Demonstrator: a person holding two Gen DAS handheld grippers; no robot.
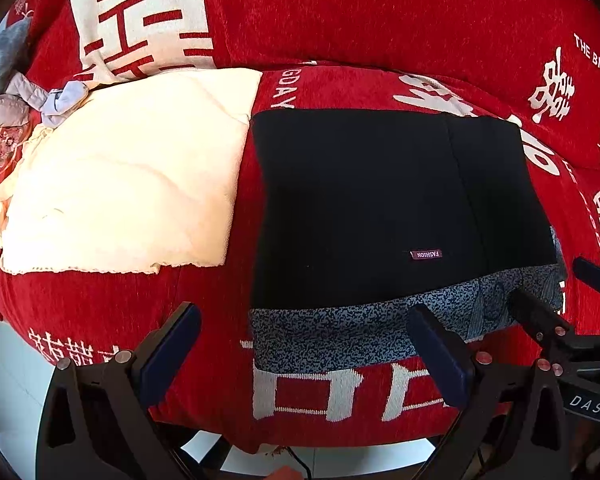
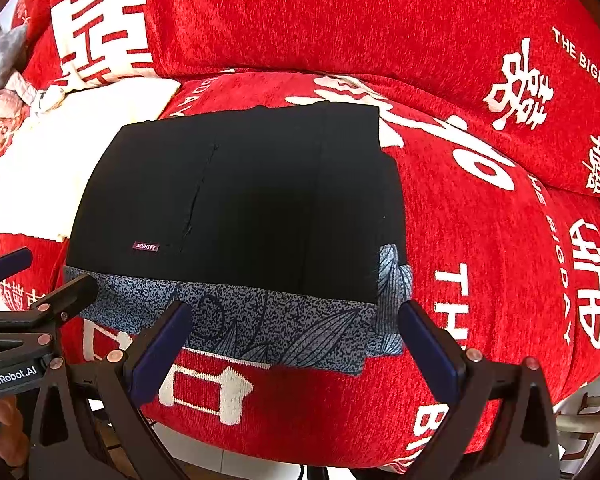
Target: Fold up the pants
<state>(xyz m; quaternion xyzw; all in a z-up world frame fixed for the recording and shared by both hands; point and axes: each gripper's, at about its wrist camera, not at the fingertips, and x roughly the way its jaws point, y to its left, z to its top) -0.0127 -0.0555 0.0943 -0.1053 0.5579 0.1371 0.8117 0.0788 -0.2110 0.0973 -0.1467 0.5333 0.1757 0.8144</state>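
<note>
Red chenille sofa cover [image 1: 340, 20] with white characters and "THE BIGDAY" lettering fills both views, draped over seat and back cushions. Next in size, the black pants [image 1: 380, 200] lie folded into a compact rectangle on the seat cushion, at the centre of the right wrist view and toward three o'clock in the left; a blue-grey speckled waistband [image 1: 340, 332] runs along their near edge, at six o'clock of the fold. A cream quilted cloth [image 1: 128, 176] lies just beside the pants at nine o'clock. The left gripper [image 1: 304, 344] hangs wide open and holds nothing, its fingers either side of the waistband's left part. The right gripper [image 2: 294, 334] is likewise spread wide and empty, over the waistband. A small "FASHION" label [image 1: 426, 255] sits on the black cloth.
</note>
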